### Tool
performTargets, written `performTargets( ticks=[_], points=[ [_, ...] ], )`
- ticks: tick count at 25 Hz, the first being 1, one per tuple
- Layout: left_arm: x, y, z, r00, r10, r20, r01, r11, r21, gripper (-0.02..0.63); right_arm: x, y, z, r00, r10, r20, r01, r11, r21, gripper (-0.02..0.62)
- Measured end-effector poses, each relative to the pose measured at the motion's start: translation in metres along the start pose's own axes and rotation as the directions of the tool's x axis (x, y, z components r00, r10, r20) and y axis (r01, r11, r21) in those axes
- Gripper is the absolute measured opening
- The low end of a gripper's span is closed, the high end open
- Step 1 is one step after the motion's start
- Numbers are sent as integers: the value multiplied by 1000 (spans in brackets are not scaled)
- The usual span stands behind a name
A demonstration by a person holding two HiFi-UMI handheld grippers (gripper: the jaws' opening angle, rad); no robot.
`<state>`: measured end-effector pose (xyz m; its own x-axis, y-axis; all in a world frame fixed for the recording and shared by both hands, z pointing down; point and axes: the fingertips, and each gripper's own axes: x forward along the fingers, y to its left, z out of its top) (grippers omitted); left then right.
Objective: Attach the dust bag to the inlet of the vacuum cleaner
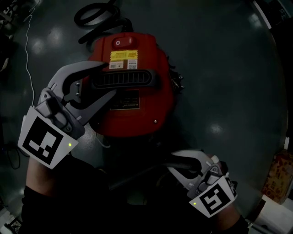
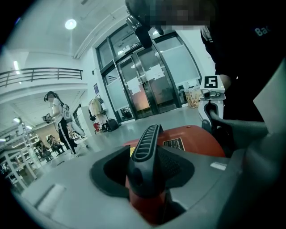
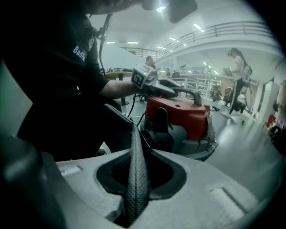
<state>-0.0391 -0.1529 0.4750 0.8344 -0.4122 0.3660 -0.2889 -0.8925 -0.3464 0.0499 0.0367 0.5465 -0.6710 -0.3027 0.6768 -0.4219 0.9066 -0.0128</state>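
The red vacuum cleaner point(image 1: 137, 114) stands on the dark floor, its black ribbed handle point(image 1: 126, 80) across the top. My left gripper point(image 1: 107, 80) is shut around the handle's left end; in the left gripper view the handle point(image 2: 145, 152) runs straight out from between the jaws. Low at the right, my right gripper point(image 1: 171, 163) is shut on the dust bag point(image 1: 137, 176), of which a thin dark edge shows by the person's lap. The right gripper view shows a grey textured strip of the bag point(image 3: 136, 174) upright between the jaws, with the vacuum point(image 3: 178, 114) beyond it.
A black hose point(image 1: 98, 13) coils behind the vacuum. A thin white cable point(image 1: 29, 68) trails on the floor at the left. A printed box point(image 1: 277, 178) stands at the right edge. People stand in the background point(image 2: 58, 120), near glass doors point(image 2: 147, 85).
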Motion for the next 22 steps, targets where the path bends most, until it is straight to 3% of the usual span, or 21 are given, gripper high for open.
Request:
performTargets(
  ticks=[5, 13, 18, 22],
  points=[
    [0, 0, -1, 1000, 1, 0, -1, 1000, -1, 167, 1, 1, 1, 999, 9, 46, -18, 979, 204, 61],
    [1, 0, -1, 1000, 10, -2, -10, 1000, -4, 167, -1, -2, -6, 998, -69, -11, 70, 977, 202, 66],
    [0, 0, -1, 1000, 15, 4, -15, 1000, -15, 169, 1, 0, 9, 991, -135, -17, 135, 991, 5, 71],
    [-1, 1, -1, 1000, 12, 0, -12, 1000, -16, 167, 2, 3, 16, 995, -89, -34, 80, 974, -214, 77]
  ],
)
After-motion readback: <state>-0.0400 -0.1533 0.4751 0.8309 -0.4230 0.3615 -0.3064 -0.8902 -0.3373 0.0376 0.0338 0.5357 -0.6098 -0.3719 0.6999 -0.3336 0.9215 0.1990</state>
